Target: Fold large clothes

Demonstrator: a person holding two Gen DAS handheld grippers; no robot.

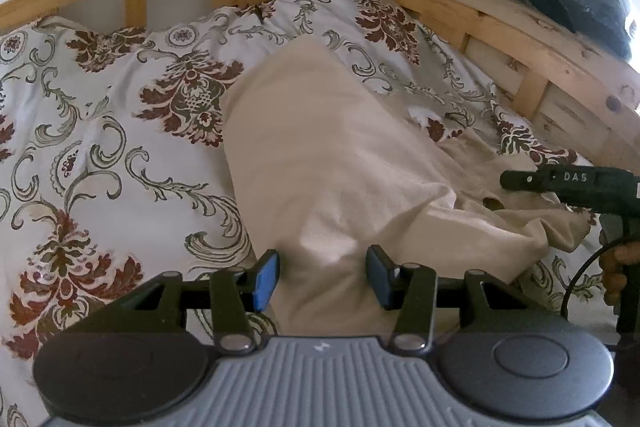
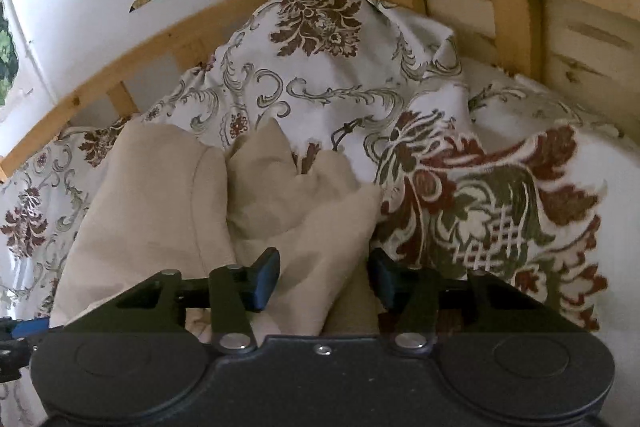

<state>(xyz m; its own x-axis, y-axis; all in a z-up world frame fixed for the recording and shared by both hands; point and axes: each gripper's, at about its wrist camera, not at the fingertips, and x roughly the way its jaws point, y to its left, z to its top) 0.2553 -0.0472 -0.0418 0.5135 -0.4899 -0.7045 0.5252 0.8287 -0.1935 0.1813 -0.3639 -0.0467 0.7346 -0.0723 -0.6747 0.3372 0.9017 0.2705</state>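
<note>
Beige garment [image 1: 320, 155] is lying bunched on my floral bedspread [image 1: 100, 115]. My left tongs [image 1: 322, 277] are straddling a fold; grip unclear. My right tongs [image 2: 322, 279] are straddling its crumpled edge, likewise unclear.

Beige garment [image 1: 320, 155] lies on the bed, partly folded. One long smooth panel runs up toward the headboard. Right side bunched and creased.

Floral bedspread [image 1: 120, 115], wooden bed frame [image 1: 500, 27]
</note>
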